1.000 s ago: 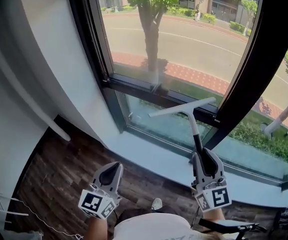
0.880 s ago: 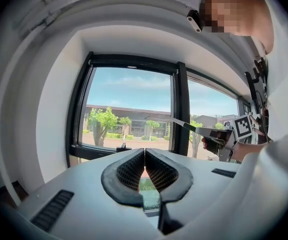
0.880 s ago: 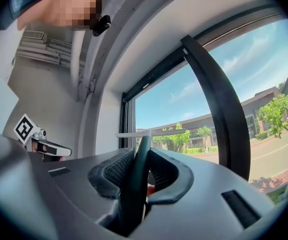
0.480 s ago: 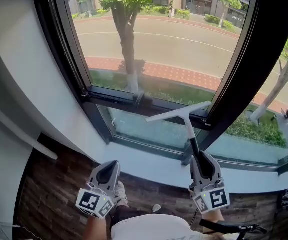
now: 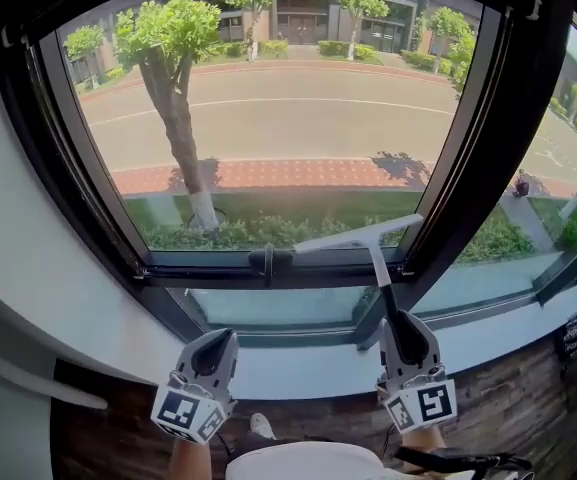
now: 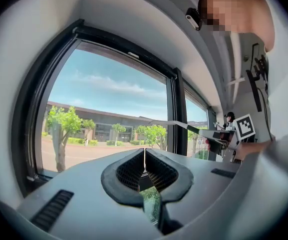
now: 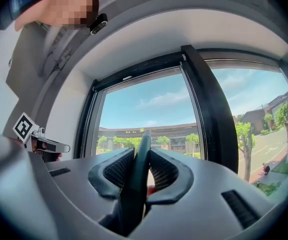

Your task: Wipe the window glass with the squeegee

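Note:
My right gripper (image 5: pixel 400 329) is shut on the dark handle of the squeegee (image 5: pixel 377 264). Its pale blade (image 5: pixel 358 236) stands tilted in front of the lower part of the window glass (image 5: pixel 288 118), near the sash rail; whether it touches the glass I cannot tell. In the right gripper view the squeegee handle (image 7: pixel 139 174) runs up between the jaws of the right gripper (image 7: pixel 143 160). My left gripper (image 5: pixel 218 342) hangs low at the left, shut with nothing in it; the left gripper view shows the left gripper (image 6: pixel 144 157) with jaws pressed together and the squeegee (image 6: pixel 183 129) off to the right.
A black window frame (image 5: pixel 78 198) surrounds the pane, with a thick black mullion (image 5: pixel 493 118) at the right and a handle (image 5: pixel 266 262) on the lower rail. A white sill (image 5: pixel 308 368) runs below. Dark wood floor (image 5: pixel 528 398) lies under it.
The head view has swung upward, so the window now fills the frame. The squeegee blade has risen from the lower pane level to the sash rail. The left gripper has held its place.

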Demonstrator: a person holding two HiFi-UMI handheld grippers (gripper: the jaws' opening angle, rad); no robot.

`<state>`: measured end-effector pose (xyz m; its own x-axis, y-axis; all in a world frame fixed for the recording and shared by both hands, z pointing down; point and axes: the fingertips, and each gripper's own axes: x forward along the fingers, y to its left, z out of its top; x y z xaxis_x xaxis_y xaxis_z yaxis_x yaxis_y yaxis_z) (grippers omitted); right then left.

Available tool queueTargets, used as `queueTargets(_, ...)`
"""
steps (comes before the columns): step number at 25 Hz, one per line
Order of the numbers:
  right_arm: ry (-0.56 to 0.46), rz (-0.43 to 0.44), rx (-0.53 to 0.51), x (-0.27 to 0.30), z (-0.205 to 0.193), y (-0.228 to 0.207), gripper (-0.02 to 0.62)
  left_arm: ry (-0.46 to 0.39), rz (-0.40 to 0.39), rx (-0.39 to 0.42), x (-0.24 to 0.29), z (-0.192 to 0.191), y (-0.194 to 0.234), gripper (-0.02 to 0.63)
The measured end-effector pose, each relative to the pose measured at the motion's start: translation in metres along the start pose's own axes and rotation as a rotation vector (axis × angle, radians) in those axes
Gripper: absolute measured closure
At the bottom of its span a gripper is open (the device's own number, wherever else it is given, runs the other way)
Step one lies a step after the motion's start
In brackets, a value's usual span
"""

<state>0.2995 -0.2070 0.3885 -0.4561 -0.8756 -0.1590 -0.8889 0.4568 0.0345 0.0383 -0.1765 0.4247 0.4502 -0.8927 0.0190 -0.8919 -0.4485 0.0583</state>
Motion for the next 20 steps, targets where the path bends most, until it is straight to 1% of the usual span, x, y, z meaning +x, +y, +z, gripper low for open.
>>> queueTargets(5,-0.041,-0.153,-0.024,0.014,0.017,0.019,0.495,-0.007,-0.134,0.034,0.017,0.017,0.043,0.584)
queueTargets(10,-0.074,-0.260,-0.014,0.024,0.031,0.020,0.495,-0.026,-0.186,0.024,0.024,0.025,0.069,0.584)
queueTargets(12,-0.104,-0.278,-0.017,0.034,0.041,0.017,0.495,-0.028,-0.195,0.030,0.026,0.027,0.076,0.583)
queueTargets(14,-0.147,-0.272,-0.038,0.049,0.059,0.014,0.495,-0.024,-0.196,0.026,0.028,0.028,0.081,0.583)
queueTargets(18,-0.262,-0.272,-0.156,0.080,0.115,0.001,0.495,-0.030,-0.211,0.021,0.029,0.033,0.076,0.583)
queueTargets(20,-0.321,-0.282,-0.191,0.097,0.144,-0.011,0.495,-0.033,-0.210,0.022,0.031,0.036,0.073,0.583)
